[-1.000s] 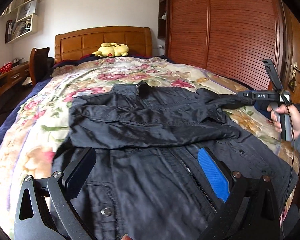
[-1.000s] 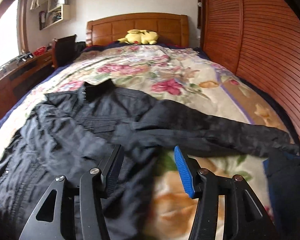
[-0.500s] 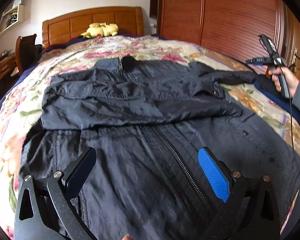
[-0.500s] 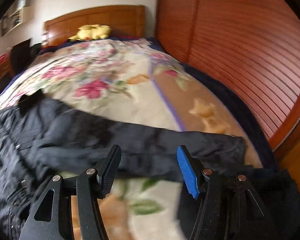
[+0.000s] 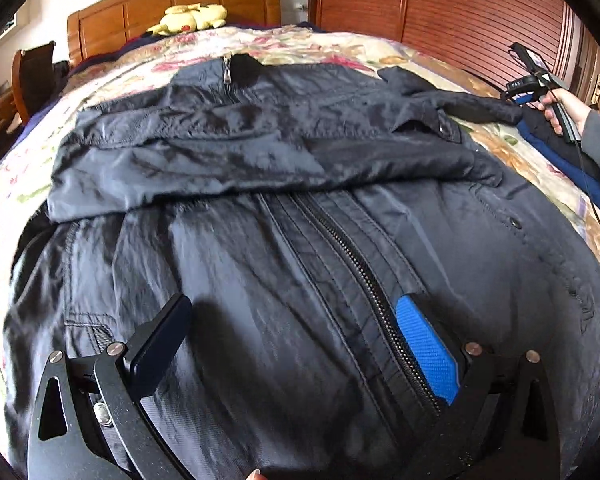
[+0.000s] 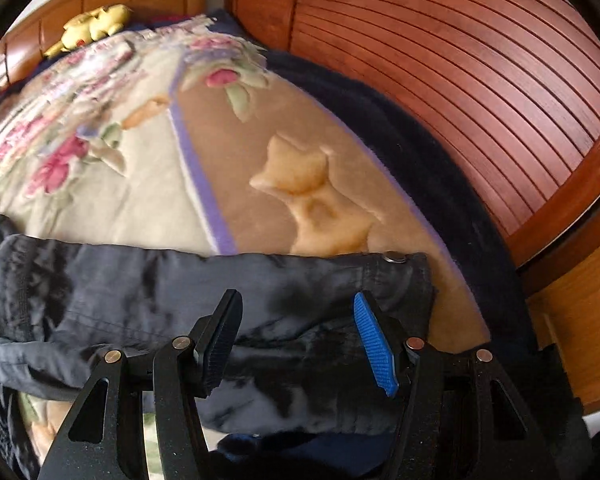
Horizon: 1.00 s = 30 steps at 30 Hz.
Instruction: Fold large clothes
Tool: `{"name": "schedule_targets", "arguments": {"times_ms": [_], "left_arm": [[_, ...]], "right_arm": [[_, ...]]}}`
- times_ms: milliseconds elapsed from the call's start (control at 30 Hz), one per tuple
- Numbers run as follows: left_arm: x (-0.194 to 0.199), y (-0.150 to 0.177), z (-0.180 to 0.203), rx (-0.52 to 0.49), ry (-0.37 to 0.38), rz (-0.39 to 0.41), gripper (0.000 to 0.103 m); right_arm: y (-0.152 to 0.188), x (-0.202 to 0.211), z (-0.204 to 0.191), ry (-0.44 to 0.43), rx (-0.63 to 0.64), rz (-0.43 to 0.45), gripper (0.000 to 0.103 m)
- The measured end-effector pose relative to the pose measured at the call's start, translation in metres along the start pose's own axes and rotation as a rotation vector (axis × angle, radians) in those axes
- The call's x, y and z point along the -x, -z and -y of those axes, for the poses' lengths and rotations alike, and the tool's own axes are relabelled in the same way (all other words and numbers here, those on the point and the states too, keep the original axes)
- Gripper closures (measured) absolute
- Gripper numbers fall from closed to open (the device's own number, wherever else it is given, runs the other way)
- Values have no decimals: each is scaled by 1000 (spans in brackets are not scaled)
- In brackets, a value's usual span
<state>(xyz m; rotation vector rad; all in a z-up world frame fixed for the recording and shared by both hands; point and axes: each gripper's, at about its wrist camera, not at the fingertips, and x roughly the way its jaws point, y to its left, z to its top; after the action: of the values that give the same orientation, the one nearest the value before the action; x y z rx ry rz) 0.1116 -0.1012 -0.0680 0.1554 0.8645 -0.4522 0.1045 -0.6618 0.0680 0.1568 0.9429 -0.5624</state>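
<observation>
A dark navy jacket [image 5: 284, 248] lies zipped and front-up on the floral bedspread [image 5: 332, 46]. One sleeve is folded across its chest [image 5: 204, 168]. The other sleeve [image 6: 148, 300] stretches out to the right, and its snap cuff [image 6: 400, 280] lies near the bed's edge. My left gripper [image 5: 292, 344] hovers open just above the jacket's lower front, beside the zipper [image 5: 352, 264]. My right gripper [image 6: 300, 340] is open over the cuff end of that sleeve, with the cloth below its fingers. In the left wrist view it shows far right [image 5: 534, 80], held by a hand.
A yellow plush toy [image 5: 190, 16] sits by the wooden headboard [image 5: 172, 4]. Slatted wooden wardrobe doors [image 6: 460, 60] run along the right of the bed. A dark blue blanket [image 6: 428, 168] lines that edge. A wooden chair [image 5: 32, 76] stands at the left.
My left gripper has dropped closer to the jacket's lower front. My right gripper has swung right along the outstretched sleeve, from near the shoulder to the cuff.
</observation>
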Motion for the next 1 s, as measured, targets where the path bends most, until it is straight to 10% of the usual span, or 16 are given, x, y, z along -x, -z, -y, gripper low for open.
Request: {"name": "schedule_targets", "arguments": {"times_ms": [567,733,1000], "left_arm": [[-7,3,2,-8,21,-38,0],[-7,3,2,-9,20,-38,0],[-2,3,0,-6,23,-19,0]], "right_arm": [[8,-26,23,-40,-42,-154,44],[12,-21,6,-40,31,-140,100],[16,32,-23,-59,112,28,102]]}}
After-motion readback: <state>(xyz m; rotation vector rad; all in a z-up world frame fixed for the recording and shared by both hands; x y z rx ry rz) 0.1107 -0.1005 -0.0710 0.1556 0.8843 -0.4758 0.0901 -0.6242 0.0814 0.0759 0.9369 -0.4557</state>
